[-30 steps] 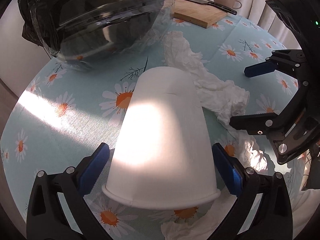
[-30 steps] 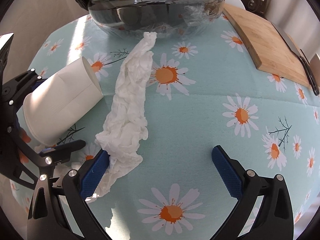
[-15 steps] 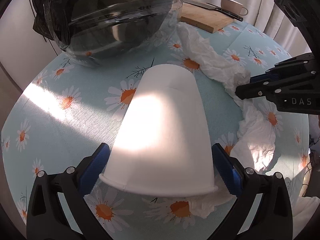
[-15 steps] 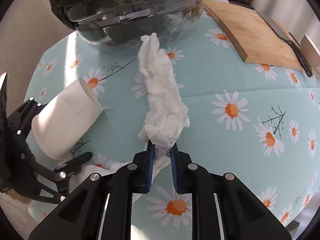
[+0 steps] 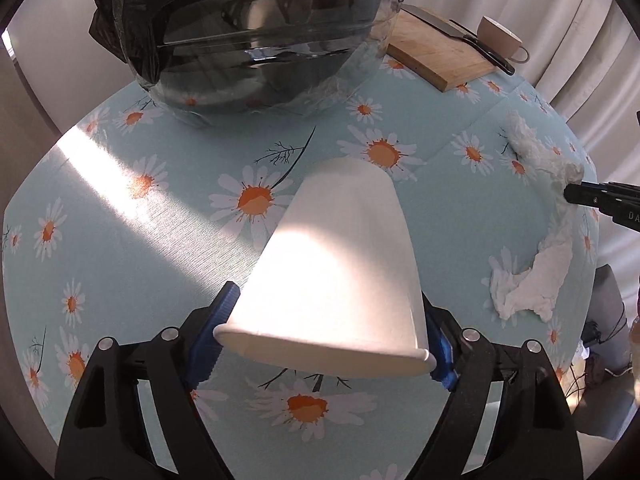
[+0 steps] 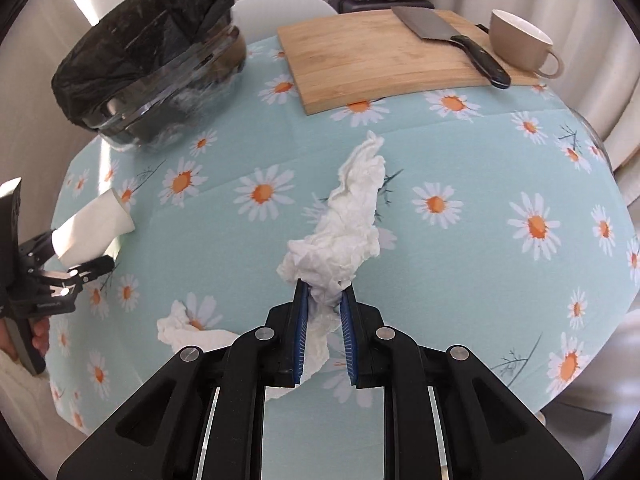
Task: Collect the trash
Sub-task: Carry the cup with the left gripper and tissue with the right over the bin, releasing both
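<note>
A white paper cup [image 5: 336,264] lies on its side on the daisy tablecloth, rim toward the left wrist camera. My left gripper [image 5: 330,308] straddles it near the rim; its jaws are closing and the blue pads touch both sides. The right wrist view shows the same cup [image 6: 94,228] at far left. My right gripper [image 6: 325,292] is shut on one end of a long crumpled white tissue [image 6: 348,220], which trails forward over the table. A second crumpled tissue [image 6: 188,330] lies on the cloth between the two grippers. A glass bowl lined with a black bag [image 6: 152,60] stands at the back left.
A wooden cutting board [image 6: 380,52] with a cleaver [image 6: 452,40] on it lies at the back of the round table [image 6: 480,168]. A beige mug [image 6: 516,40] stands beside it. Curtains hang behind, and a hand shows at the left edge.
My right gripper has shut on the tissue and carried it right, away from the cup. My left jaws have drawn in against the cup's sides. Both views have rolled a little.
</note>
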Tool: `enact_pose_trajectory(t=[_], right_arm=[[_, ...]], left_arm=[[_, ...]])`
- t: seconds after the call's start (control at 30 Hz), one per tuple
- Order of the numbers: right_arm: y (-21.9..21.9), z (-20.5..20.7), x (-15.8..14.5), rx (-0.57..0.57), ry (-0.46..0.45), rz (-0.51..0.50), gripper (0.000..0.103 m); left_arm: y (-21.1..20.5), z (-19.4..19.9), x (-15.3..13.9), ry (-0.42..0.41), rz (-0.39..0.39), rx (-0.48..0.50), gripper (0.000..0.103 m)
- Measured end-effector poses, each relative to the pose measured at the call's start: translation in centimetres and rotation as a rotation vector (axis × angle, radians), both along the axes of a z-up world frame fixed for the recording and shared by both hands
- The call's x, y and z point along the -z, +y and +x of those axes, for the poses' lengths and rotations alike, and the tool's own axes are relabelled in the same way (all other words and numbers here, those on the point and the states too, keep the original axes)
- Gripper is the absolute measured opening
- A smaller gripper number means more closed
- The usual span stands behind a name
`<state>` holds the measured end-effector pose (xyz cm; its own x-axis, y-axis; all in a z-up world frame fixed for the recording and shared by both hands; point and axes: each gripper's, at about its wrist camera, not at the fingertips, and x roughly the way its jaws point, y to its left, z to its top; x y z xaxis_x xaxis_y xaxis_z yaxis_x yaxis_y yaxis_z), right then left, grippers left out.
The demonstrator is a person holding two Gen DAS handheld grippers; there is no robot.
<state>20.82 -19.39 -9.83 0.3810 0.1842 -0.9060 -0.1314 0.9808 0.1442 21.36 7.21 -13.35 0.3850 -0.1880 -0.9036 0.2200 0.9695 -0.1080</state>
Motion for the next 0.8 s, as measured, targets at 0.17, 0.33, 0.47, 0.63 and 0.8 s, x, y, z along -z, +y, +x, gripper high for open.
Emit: enact_pose_trajectory(t=[0.17, 0.33, 0.47, 0.63, 0.8], right_arm=[[-4.6, -0.5, -1.4, 0.05, -0.041, 0.029, 0.015], [-7.7, -0.3, -4.1, 0.056, -0.096, 0.117, 0.015], [-8.7, 0.1, -6.3, 0.028, -0.14, 0.131, 0.015], [-8.9, 0.3, -8.0, -0.038, -0.18, 0.127, 0.015], [-9.2, 0.5, -9.4, -0.087, -0.201, 0.162, 0.015]], left_arm=[[-0.1, -0.5, -1.1, 0.023, -0.026, -0.074, 0.08], [-0.4, -1.6, -2.1, 0.021, -0.047, -0.136, 0.076], [-1.0, -2.4, -2.5, 0.022, -0.071, -0.167, 0.075], [-2.4, -3.6, -3.6, -0.009, -0.071, -0.185, 0.075], [-3.1, -4.8, -5.5, -0.07, -0.126, -0.21, 0.075]])
